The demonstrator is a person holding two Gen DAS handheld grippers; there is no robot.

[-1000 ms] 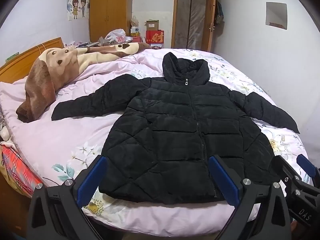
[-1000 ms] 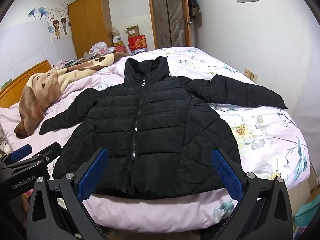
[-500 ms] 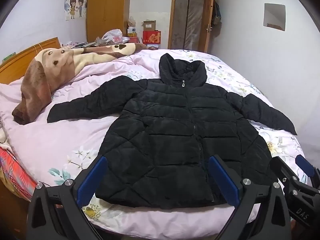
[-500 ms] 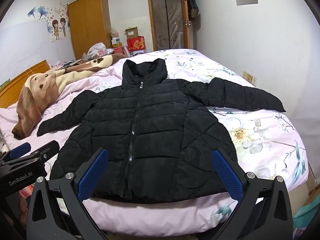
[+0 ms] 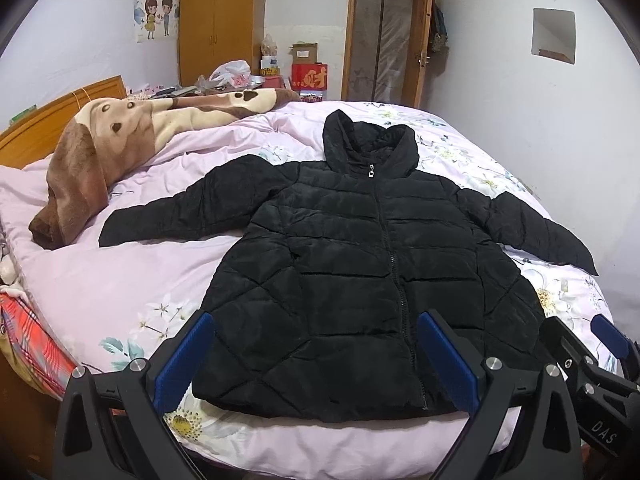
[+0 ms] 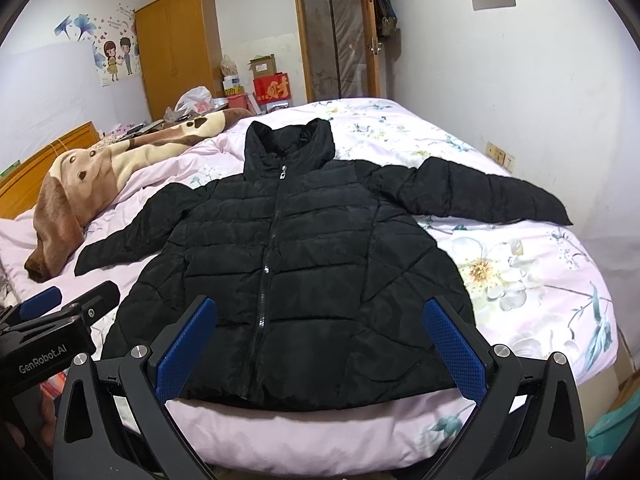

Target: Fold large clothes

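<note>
A black puffer jacket (image 5: pixel 352 272) lies flat, front up and zipped, on the bed, sleeves spread to both sides and collar at the far end. It also shows in the right wrist view (image 6: pixel 304 264). My left gripper (image 5: pixel 316 356) is open and empty, hovering above the jacket's hem at the near bed edge. My right gripper (image 6: pixel 316 340) is open and empty, also above the hem. Each gripper shows at the edge of the other's view: the right one (image 5: pixel 596 364), the left one (image 6: pixel 52 320).
The bed has a pink floral cover (image 5: pixel 120 292). A brown and cream dog-print blanket (image 5: pixel 104 144) lies at the far left by the wooden headboard (image 5: pixel 56 116). A wardrobe (image 5: pixel 216 20), boxes and a door (image 5: pixel 380 40) stand behind. A white wall runs along the right.
Both grippers have shifted a little; the jacket sits slightly differently in both views. Both stay open. The jacket has not moved on the bed.
</note>
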